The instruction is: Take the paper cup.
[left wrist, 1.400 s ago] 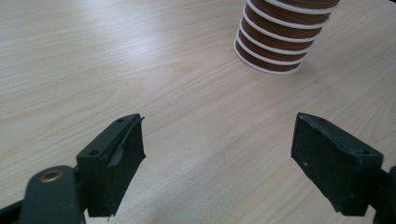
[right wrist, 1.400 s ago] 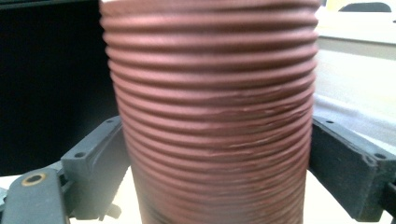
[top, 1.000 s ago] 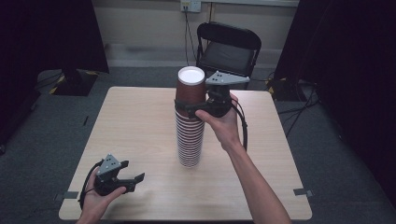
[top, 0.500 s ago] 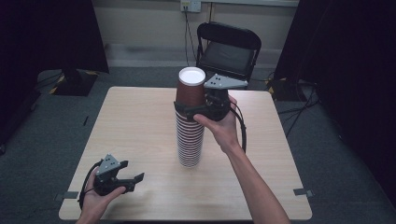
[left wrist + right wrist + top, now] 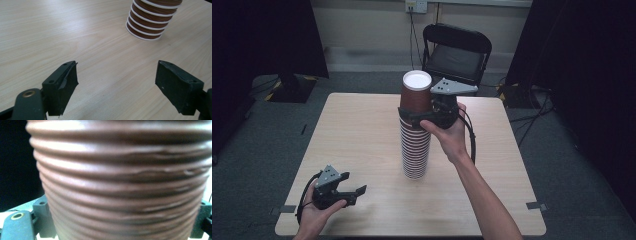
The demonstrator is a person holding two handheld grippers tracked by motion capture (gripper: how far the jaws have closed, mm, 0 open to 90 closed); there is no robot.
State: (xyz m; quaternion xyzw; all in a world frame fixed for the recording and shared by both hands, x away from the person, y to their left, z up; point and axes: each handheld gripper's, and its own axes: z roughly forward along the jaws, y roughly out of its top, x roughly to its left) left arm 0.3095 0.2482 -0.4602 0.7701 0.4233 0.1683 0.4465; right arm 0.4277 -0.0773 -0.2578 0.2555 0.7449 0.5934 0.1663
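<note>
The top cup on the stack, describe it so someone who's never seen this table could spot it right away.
On the light wooden table, a tall stack of brown paper cups stands near the middle. The top cup sits at its upper end, with the right gripper closed around its base. Unlike the cups below, which show just white rims, its whole brown wall and white inside are visible.

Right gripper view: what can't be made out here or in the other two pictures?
- Right gripper view: the top cup is blurred and hides the right tongs' tips.
- Left gripper view: the cup stack is cut off by the top edge.
- High view: the chair hides the floor behind it; the stack's cup count is too small to tell.
</note>
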